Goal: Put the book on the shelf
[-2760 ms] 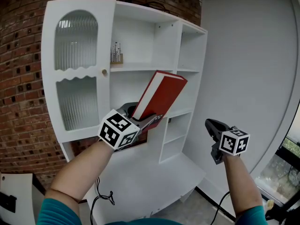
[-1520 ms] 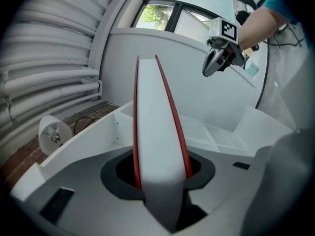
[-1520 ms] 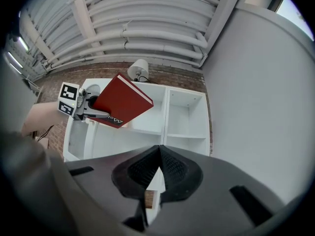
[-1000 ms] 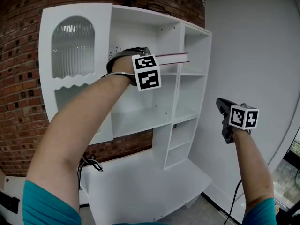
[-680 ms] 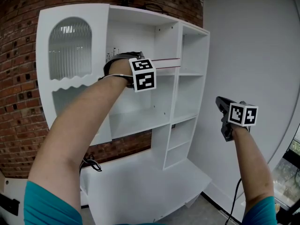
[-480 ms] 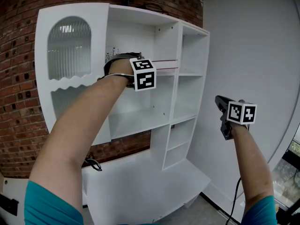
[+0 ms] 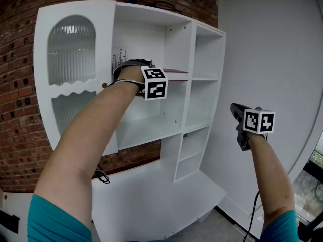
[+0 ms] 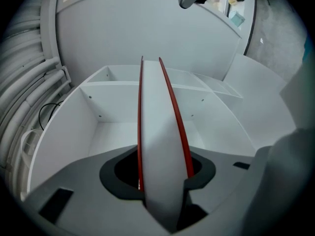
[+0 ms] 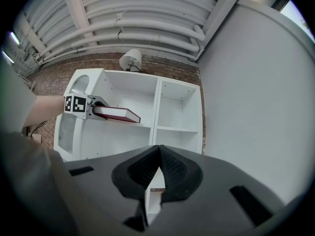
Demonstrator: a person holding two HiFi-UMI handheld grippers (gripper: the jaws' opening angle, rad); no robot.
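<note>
1. Landmark: a white shelf unit (image 7: 174, 39) stands against a brick wall (image 7: 20, 110), with a plain grey wall (image 7: 272, 59) on its right side.
2. The unit has a door (image 7: 70, 49) with ribbed glass on its left side and open compartments in its middle and right columns.
3. The left claw (image 7: 160, 74) is raised to the unit's upper middle compartment, and its jaws are clenched on the book (image 7: 175, 71).
4. In the left gripper view the left claw (image 8: 165, 181) pinches the book (image 8: 160, 146) by 1 end, with a red cover on either side of the pale page block.
5. The book lies flat and reaches from the claw into the compartment, just above the shelf board (image 7: 199, 78). No view shows whether it rests on the board.
6. In the right gripper view the book (image 9: 115, 114) projects level from the left claw (image 9: 93, 109) toward the unit's central divider.
7. The right claw (image 7: 235, 110) is held in the air well apart from the unit, off its right side and lower than the book.
8. The right claw (image 9: 158, 166) has its 2 jaws closed together with nothing between them.
9. Small items (image 7: 118, 59) stand at the back left of the same compartment, too small to identify.
</note>
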